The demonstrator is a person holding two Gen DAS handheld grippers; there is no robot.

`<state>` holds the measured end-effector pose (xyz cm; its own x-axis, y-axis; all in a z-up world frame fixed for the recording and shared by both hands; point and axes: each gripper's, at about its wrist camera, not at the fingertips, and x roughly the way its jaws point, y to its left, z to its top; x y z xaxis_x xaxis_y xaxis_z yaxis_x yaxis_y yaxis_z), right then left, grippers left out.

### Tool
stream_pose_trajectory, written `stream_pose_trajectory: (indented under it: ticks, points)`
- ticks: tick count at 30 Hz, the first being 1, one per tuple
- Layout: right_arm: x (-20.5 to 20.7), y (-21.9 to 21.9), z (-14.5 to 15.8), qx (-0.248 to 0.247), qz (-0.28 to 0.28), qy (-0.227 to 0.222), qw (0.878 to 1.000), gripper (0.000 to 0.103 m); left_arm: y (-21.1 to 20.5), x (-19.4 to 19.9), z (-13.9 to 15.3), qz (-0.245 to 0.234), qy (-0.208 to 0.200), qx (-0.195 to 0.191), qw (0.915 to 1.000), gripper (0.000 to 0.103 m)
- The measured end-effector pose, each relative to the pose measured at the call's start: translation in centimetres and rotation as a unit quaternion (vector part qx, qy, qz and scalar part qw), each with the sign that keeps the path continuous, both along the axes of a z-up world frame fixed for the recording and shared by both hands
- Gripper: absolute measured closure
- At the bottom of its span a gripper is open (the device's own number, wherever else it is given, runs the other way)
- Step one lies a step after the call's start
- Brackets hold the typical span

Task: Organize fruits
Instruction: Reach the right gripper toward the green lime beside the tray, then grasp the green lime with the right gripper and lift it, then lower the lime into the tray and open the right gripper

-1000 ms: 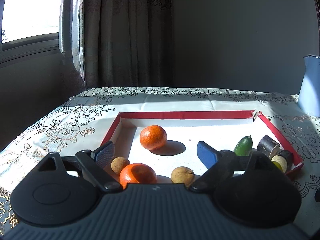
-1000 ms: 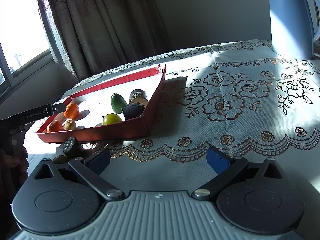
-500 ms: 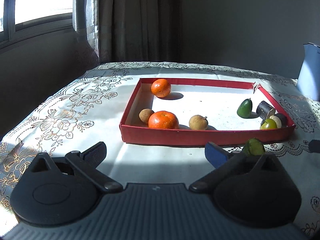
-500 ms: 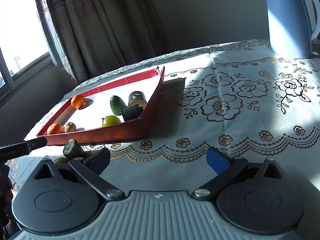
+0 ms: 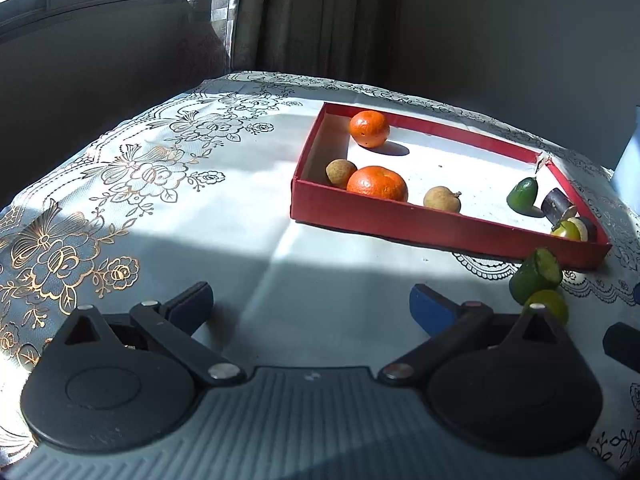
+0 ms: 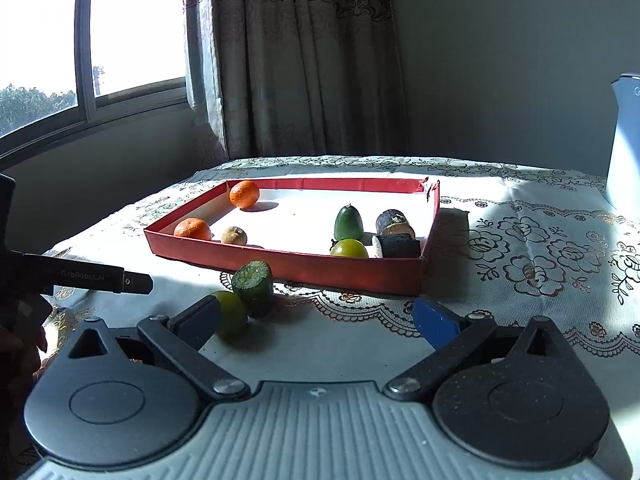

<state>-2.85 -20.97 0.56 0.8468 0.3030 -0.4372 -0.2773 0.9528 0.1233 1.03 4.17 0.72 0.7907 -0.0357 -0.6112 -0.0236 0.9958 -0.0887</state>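
A red tray (image 5: 400, 220) (image 6: 304, 270) on the tablecloth holds two oranges (image 5: 377, 184) (image 6: 244, 194), two brown longans (image 5: 442, 199) (image 6: 234, 235), a green fruit (image 5: 522, 195) (image 6: 349, 223), a green tomato (image 6: 349, 249) and dark sugarcane pieces (image 6: 400, 246). Outside the tray's near edge lie a cut green piece (image 6: 253, 288) (image 5: 536, 274) and a yellow-green fruit (image 6: 231, 314) (image 5: 548, 306). My left gripper (image 5: 310, 304) is open and empty, in front of the tray. My right gripper (image 6: 316, 316) is open and empty, its left finger beside the yellow-green fruit.
A pale blue kettle (image 6: 624, 144) stands at the right on the table. A window and curtain (image 6: 304, 56) are behind the table. The left gripper's body (image 6: 80, 278) shows at the left of the right wrist view. The floral tablecloth (image 5: 140, 184) covers the table.
My left gripper has pulled back out of the tray and to the left. My right gripper has swung to face the tray and moved close to the two loose green fruits.
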Motion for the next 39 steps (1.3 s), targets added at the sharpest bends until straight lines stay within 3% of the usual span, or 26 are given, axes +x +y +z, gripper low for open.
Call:
stream_pose_trajectory:
  ticks: [4,10,11,14,22,24,32,39]
  points:
    - [0.6,3.0,-0.2,-0.03,0.022,0.009,0.999,0.001,-0.1,0.0,0.0,-0.002,-0.001,0.0,1.0,0.0]
    - [1.5,4.8,-0.3,-0.047,0.036,0.021,0.998,0.017,0.4,-0.1,0.1,-0.001,-0.006,-0.019,0.9998,0.0]
    - [1.6,5.0,-0.3,-0.049,0.037,0.024,0.998,0.021,0.5,-0.2,0.1,-0.001,-0.007,-0.022,0.9997,0.0]
    - [2.3,5.6,-0.6,-0.054,0.044,0.04,0.997,0.051,0.6,-0.2,0.1,-0.001,-0.008,-0.026,0.9996,0.0]
    - [3.4,6.2,-0.9,-0.064,0.035,0.056,0.996,0.054,0.7,-0.2,0.1,0.0,-0.009,-0.032,0.9995,0.0]
    - [3.6,6.2,-1.0,-0.061,0.037,0.063,0.996,0.069,0.7,-0.2,0.1,0.0,-0.009,-0.034,0.9994,0.0]
    - [2.1,5.7,-0.2,-0.041,0.036,0.043,0.998,0.069,0.7,-0.1,0.0,0.0,-0.008,-0.03,0.9995,0.0]
    - [1.6,3.6,1.9,-0.02,0.01,-0.009,1.0,0.069,0.4,-0.1,0.1,0.002,-0.007,-0.018,0.9998,0.0]
